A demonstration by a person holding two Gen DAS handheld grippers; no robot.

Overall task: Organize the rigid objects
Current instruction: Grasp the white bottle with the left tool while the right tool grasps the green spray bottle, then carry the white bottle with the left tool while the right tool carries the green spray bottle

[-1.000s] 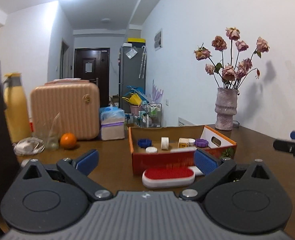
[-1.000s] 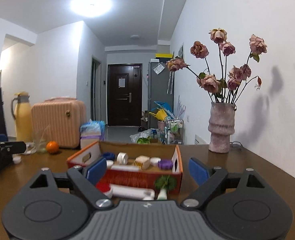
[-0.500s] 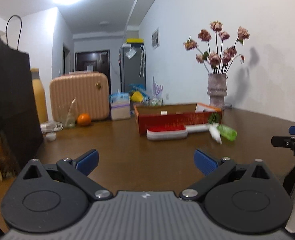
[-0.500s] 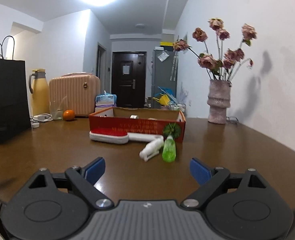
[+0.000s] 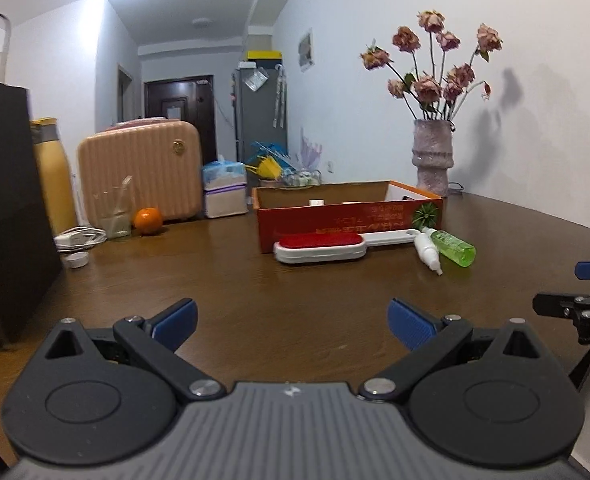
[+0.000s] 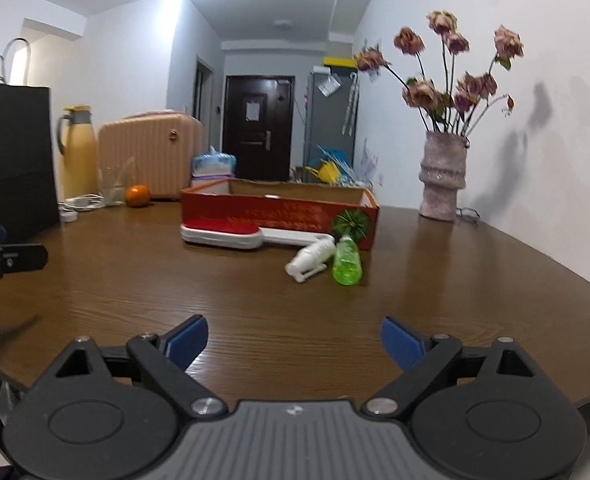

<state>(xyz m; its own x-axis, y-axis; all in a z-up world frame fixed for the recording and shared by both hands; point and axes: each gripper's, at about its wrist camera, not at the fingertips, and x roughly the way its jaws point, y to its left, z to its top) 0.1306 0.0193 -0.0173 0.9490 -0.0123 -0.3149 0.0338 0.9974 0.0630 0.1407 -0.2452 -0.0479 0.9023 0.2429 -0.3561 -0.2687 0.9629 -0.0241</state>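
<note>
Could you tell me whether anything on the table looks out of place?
Yes: a green bottle, a white spray bottle and a red-topped brush lie on their sides outside the red box, against its front wall.

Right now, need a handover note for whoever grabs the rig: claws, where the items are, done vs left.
Left claw: open, nothing in it, low over the near table.
Right claw: open, nothing in it, also at the near edge.
Red box sits mid-table with several small items already inside; they can't be identified from this low angle.
Still outside, on the table in front of the box: red-and-white brush lying along the box front, white spray bottle and green bottle on their sides by its right corner.
Left to do: those three, presumably into the box. Neither claw is near them yet.
</note>
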